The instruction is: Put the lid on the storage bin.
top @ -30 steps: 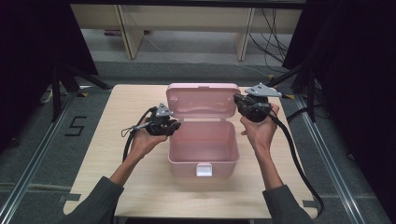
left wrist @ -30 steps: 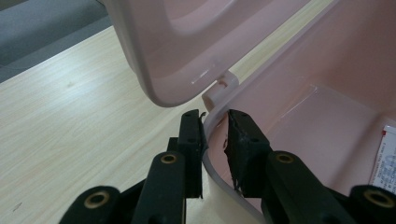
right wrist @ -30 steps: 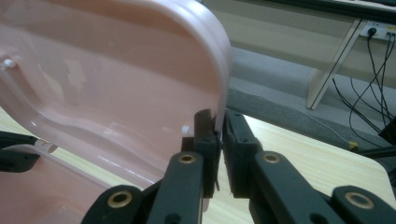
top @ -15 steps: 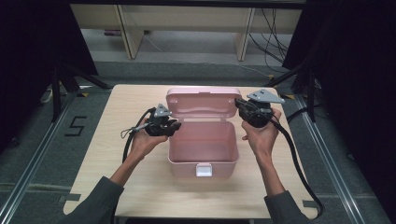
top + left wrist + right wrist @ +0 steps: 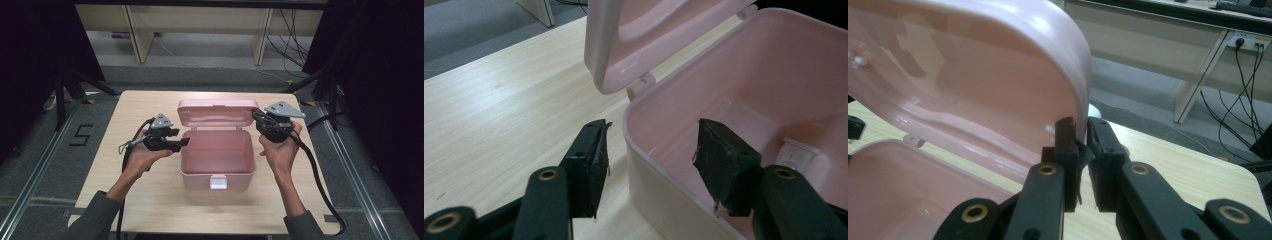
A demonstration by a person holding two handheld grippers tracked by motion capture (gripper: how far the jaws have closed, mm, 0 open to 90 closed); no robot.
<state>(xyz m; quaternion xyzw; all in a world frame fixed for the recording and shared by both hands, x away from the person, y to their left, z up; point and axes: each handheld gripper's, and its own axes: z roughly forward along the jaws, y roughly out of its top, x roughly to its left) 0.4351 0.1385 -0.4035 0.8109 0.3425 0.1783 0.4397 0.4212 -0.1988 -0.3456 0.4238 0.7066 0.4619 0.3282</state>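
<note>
Right gripper view: right gripper (image 5: pixel 1079 137) clamped on rim of raised lid (image 5: pixel 998 75), one jaw inside, one outside. Left gripper (image 5: pixel 651 160) just opened, jaws apart astride left wall of pink box (image 5: pixel 684 200), pads clear. Lid up, box interior bare; releasing the lid probably remains.
</note>
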